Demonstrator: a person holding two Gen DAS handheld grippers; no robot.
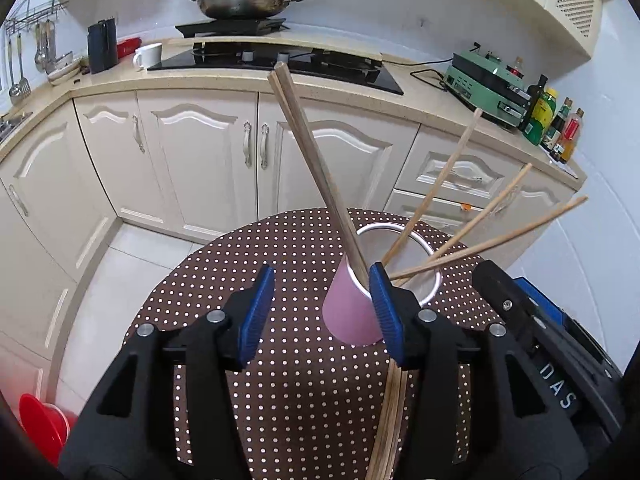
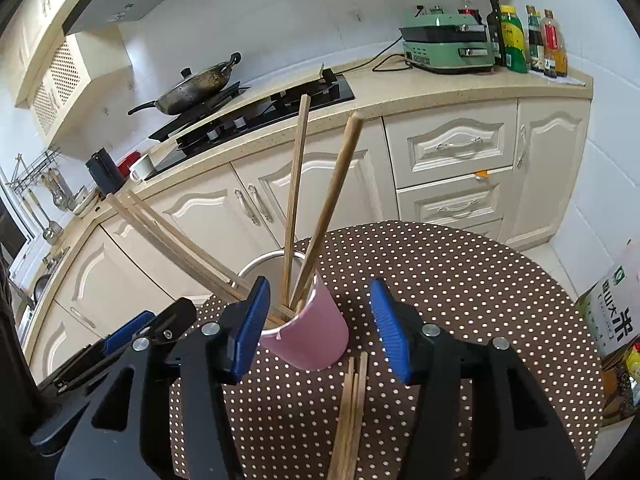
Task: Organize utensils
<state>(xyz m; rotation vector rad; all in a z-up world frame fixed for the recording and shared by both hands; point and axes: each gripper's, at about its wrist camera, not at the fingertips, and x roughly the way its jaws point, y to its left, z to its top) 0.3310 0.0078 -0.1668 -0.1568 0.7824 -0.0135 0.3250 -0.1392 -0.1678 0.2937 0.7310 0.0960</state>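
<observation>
A pink cup (image 1: 349, 312) (image 2: 310, 334) stands on the round polka-dot table (image 1: 280, 360) (image 2: 460, 300) with several wooden chopsticks (image 1: 308, 148) (image 2: 320, 208) leaning out of it. More loose chopsticks (image 1: 390, 420) (image 2: 350, 412) lie on the table in front of the cup. My left gripper (image 1: 322, 316) is open, its right pad beside the cup's rim. My right gripper (image 2: 320, 328) is open with the cup between its jaws, near the left pad. Each gripper holds nothing.
A kitchen counter with a hob (image 1: 276, 62), a wok (image 1: 240, 2), a white mug (image 1: 149, 55), a green appliance (image 2: 448, 46) and bottles (image 2: 528, 38) runs behind the table. A red bucket (image 1: 42, 424) stands on the floor at left. A rice bag (image 2: 618, 320) stands at right.
</observation>
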